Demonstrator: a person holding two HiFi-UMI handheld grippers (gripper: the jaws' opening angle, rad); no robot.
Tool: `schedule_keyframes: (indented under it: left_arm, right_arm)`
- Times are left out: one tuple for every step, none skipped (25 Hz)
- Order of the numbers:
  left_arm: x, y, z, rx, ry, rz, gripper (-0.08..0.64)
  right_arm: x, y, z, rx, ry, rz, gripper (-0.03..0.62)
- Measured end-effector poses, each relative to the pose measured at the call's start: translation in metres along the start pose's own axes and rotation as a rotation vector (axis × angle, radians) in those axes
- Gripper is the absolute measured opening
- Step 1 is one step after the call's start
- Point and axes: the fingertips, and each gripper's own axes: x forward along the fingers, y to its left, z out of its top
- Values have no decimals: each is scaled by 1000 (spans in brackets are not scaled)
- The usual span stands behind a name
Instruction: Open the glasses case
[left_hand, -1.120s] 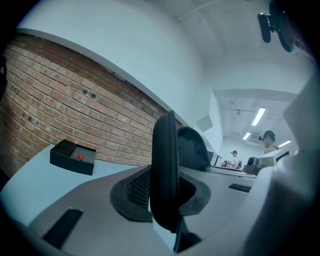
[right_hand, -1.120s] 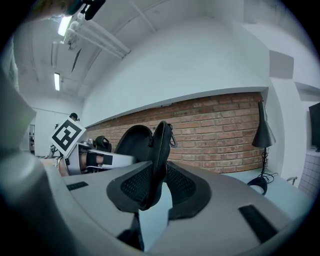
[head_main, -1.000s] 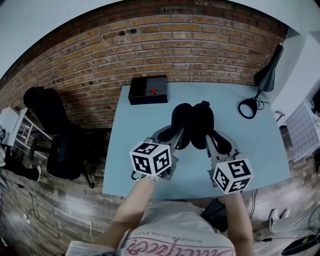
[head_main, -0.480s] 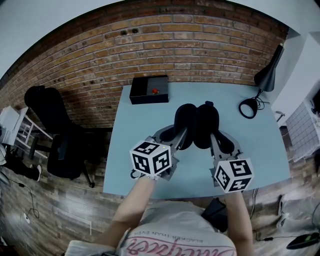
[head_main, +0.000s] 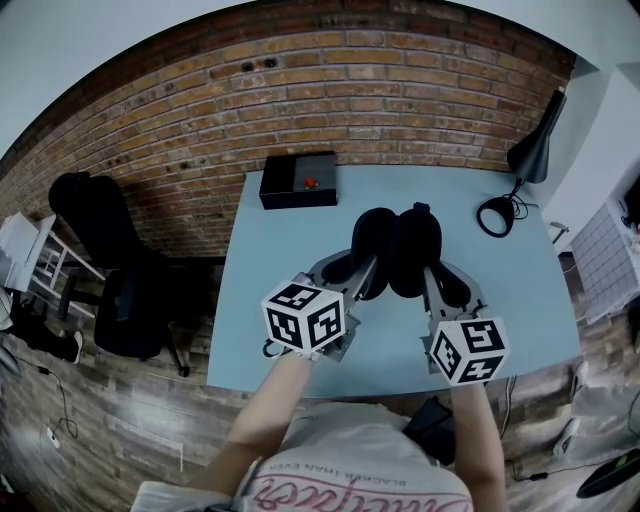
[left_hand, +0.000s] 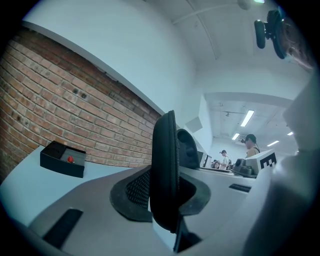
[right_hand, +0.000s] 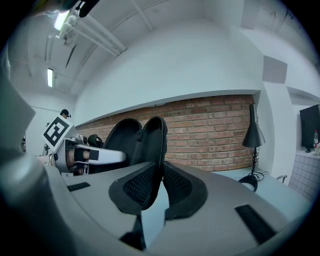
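The left gripper (head_main: 358, 278) and right gripper (head_main: 428, 280) are grey, with black dimpled pads (right_hand: 136, 187) lining the fingers and a white, black-marked cube (head_main: 303, 318) behind them. The shirt (head_main: 340, 470) is pale with reddish lettering.

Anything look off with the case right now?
Nothing stands out. The glasses case stands open in a V, one half pinched in the left gripper, the other in the right gripper, whose fingers just closed further.

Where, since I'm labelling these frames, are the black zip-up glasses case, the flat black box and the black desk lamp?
black zip-up glasses case (head_main: 413, 250): head view, its right-hand half.
flat black box (head_main: 285, 185): head view, top face.
black desk lamp (head_main: 532, 150): head view, the shade.
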Motion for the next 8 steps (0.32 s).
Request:
schedule_keyframes:
  left_arm:
    - [0,0,0,0,0,-1,67]
    - [0,-1,0,0,-1,-2,67]
    - [0,-2,0,1,-1,-3,67]
    - [-1,-2,0,2,-2,-4,67]
    - [-1,-2,0,4,-2,-5,68]
    - [-1,-3,0,6,-2,-6,68]
    - [-1,-3,0,7,-3,-8,68]
    - [-2,-3,0,9,-3,-9,67]
  right_arm:
    - [0,0,0,-1,0,-2,60]
    - [-1,0,0,-2,0,-4,60]
    - [-1,0,0,-2,0,-7,58]
    - [-2,0,0,-1,0,-8,58]
    - [-2,0,0,-1,-1,-10,58]
    - [-3,0,0,0,-1,-11,58]
    - [-3,0,0,0,-2,-13,58]
    - [-3,0,-1,1,-3,-14,58]
